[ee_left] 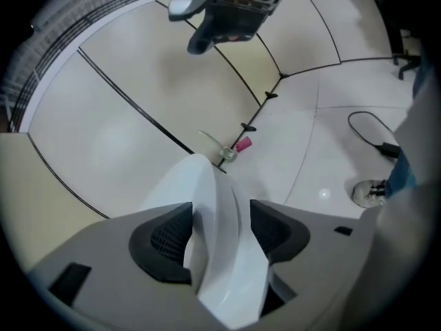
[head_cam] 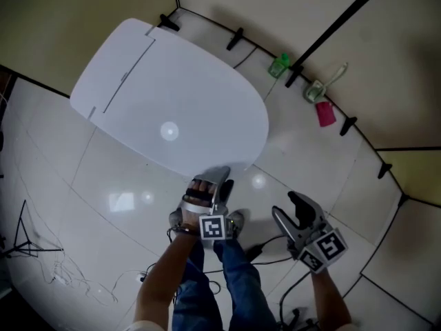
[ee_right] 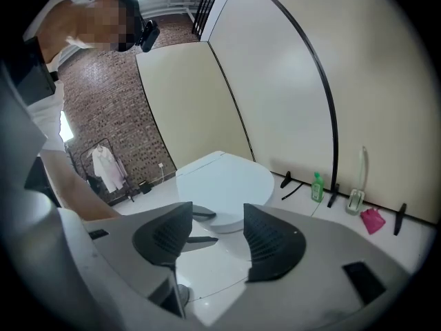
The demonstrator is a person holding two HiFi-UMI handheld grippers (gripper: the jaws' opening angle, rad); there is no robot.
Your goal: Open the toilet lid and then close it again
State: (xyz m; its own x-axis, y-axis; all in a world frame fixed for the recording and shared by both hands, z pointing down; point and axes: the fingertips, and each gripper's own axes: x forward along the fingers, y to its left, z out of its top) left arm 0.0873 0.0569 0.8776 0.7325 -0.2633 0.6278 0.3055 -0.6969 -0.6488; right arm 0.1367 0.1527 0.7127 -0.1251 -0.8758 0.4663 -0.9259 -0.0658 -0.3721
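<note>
I have my left gripper with jaws loose astride the near rim of the shut toilet lid, apparently releasing it. My right gripper idles open and empty.

I see a green bottle, a brush holder and a pink object along the beige wall. A black cable lies on glossy white floor tiles.

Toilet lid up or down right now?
Down: the toilet lid lies flat and level in the head view, its front edge between the jaws of the left gripper.
</note>
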